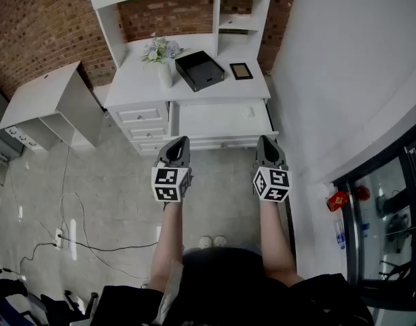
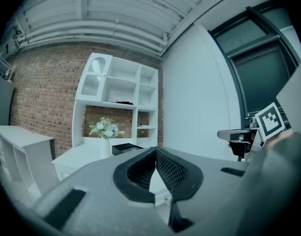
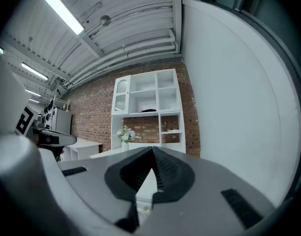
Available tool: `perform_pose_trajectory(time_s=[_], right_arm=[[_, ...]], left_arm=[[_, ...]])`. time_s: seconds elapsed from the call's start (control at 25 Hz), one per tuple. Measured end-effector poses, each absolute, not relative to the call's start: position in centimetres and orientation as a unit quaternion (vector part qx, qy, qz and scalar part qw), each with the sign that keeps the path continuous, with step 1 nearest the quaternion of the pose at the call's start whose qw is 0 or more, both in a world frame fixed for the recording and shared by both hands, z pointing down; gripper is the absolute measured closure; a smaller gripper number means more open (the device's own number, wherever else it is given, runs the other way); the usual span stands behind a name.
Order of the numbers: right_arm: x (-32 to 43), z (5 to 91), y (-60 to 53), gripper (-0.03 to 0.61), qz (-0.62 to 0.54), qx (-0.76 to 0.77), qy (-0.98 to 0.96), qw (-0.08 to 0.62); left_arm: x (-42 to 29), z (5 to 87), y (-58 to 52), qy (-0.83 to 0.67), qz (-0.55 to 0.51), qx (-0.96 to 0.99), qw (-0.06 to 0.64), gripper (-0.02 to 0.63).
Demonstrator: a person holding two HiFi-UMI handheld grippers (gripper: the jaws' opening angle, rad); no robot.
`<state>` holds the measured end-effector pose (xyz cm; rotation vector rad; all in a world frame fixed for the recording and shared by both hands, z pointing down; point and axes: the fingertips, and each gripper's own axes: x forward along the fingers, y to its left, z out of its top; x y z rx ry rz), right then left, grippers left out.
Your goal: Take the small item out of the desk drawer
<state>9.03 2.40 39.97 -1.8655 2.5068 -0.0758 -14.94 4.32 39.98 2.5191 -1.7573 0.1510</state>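
Below the open desk drawer (image 1: 221,119) at frame centre, left gripper (image 1: 179,143) and right gripper (image 1: 265,143) are being held closed, nothing gripped, near its front; small item not discernible.

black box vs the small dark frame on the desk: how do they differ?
The black box is larger and deep, with an open top; the small frame is thin and looks to lie flat. The black box sits askew to the desk edge, beside the vase; the small frame lies squarer, nearer the right end. Both are dark and rest on the white desk.
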Motion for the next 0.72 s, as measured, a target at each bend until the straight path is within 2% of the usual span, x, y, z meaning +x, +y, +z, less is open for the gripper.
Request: perform_pose_trajectory(time_s=[0.72], right_arm=[[8.55,40.44,2.53,0.581,-0.030,-0.593,0.804,0.011]], left_arm=[[-15.20,40.60,4.46,-0.572,0.051,0.818,0.038,0.604]])
